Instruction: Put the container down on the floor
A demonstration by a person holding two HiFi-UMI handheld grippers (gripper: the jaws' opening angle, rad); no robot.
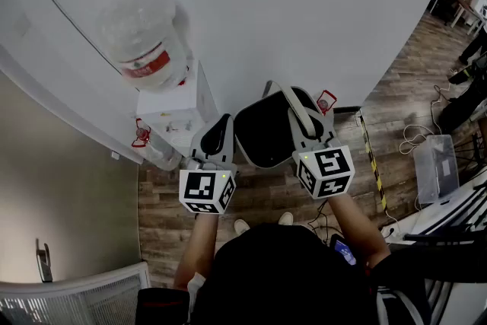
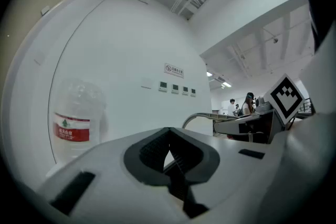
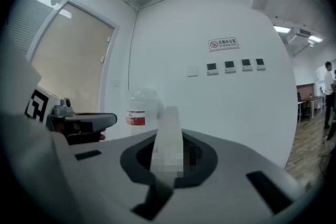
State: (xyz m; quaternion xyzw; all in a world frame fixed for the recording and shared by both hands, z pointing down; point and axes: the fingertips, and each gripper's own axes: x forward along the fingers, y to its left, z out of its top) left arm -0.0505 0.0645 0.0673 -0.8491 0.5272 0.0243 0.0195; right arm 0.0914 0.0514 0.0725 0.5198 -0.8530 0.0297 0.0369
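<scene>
**A:** Start from the left. What's over there?

**B:** A big water bottle (image 1: 144, 34) on its white dispenser against the wall, well apart from the job. Next comes the left gripper (image 1: 219, 129), just beside the container's left rim. Its own view shows the jaws brought together with nothing between them, so it carries nothing.

**A:** And the container?

**B:** The container (image 1: 262, 133) is a dark tub with a pale rim, hanging in front of the person above the wooden floor (image 1: 259, 198), not set down yet. A flat grey handle (image 1: 285, 99) arches over its mouth and runs into the right gripper (image 1: 304, 122), whose jaws are clamped tight on that band.

**A:** How will it handle on the way down?

**B:** I'd judge it light. The inside looks dark and I can't make out any load, and one gripper bears it alone. The walls look like stiff plastic, so no crushing worry. Hung from a handle, though, it is likely to swing and tilt.

**A:** Best hold?

**B:** Keep the handle near its top. The closed left gripper could steady the rim as the base meets the floor.
</scene>
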